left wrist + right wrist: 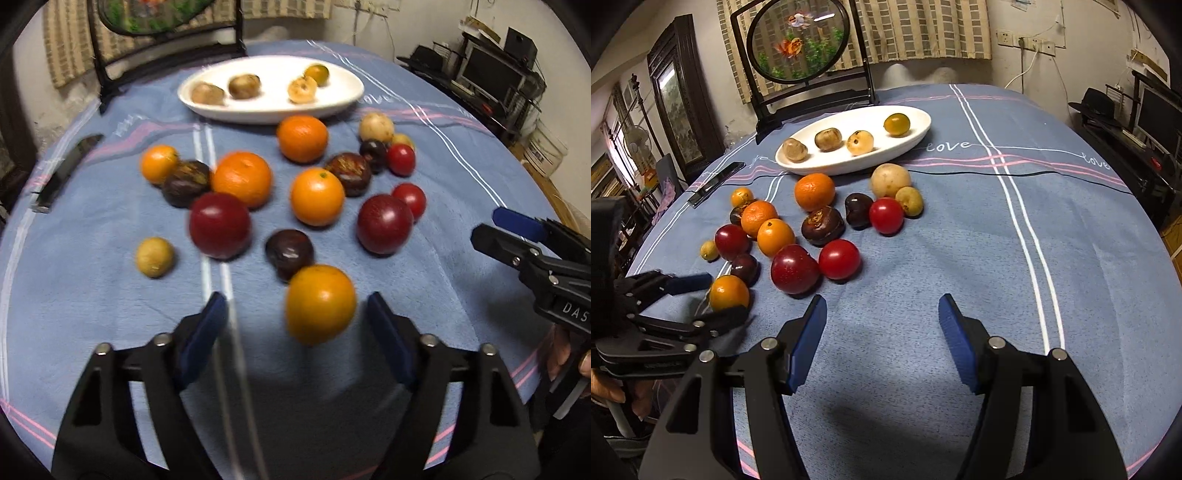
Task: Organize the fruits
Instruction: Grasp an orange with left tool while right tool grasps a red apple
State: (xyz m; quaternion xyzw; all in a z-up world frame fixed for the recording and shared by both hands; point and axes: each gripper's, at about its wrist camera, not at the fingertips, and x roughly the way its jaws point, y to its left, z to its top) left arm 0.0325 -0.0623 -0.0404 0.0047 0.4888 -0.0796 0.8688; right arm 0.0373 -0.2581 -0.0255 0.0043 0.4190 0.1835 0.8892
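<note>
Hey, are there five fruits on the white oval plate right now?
No, the white oval plate holds four small fruits in a row, while every other fruit lies on the blue tablecloth.

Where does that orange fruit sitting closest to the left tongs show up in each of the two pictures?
Left wrist view: the orange fruit lies low and centre, between the left tongs, nearer the right pad.
Right wrist view: the same fruit lies at the left edge, between the left tongs' pads.
Shared landmark: the white oval plate holding four small fruits, at the table's far side.

fruits (812, 229): loose on cloth | four in white dish (916, 138)
</note>
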